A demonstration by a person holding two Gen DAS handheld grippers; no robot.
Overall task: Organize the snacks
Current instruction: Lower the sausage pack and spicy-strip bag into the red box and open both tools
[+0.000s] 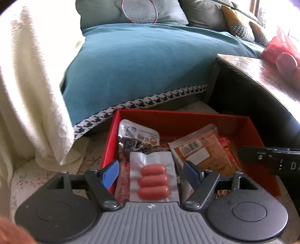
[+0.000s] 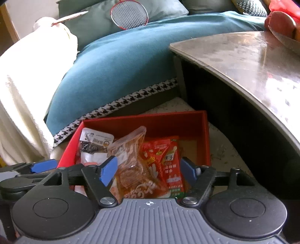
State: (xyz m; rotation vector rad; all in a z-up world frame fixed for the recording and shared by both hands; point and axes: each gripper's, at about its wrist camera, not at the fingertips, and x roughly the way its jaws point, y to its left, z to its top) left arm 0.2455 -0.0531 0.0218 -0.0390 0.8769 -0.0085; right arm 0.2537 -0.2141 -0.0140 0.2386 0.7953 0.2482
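Observation:
A red box point(image 1: 180, 114) point(image 2: 142, 117) sits on the floor with snack packs inside. In the left wrist view my left gripper point(image 1: 151, 171) hangs open over a clear pack of three pink sausages point(image 1: 153, 180); its blue pads stand clear of the pack's edges. Behind it lie a dark-and-white packet point(image 1: 136, 138) and an orange clear pack point(image 1: 204, 150). In the right wrist view my right gripper point(image 2: 148, 169) is open above the orange clear pack point(image 2: 131, 150) and a red packet point(image 2: 165, 155), holding nothing. The dark-and-white packet point(image 2: 94, 144) leans at the box's left.
A teal sofa cushion point(image 1: 150, 65) with a houndstooth hem rises behind the box. A white blanket point(image 1: 31, 93) hangs at the left. A glossy tabletop point(image 2: 253, 65) overhangs the right side. A badminton racket point(image 2: 129, 16) rests on the sofa. The floor covering point(image 1: 37, 176) is floral.

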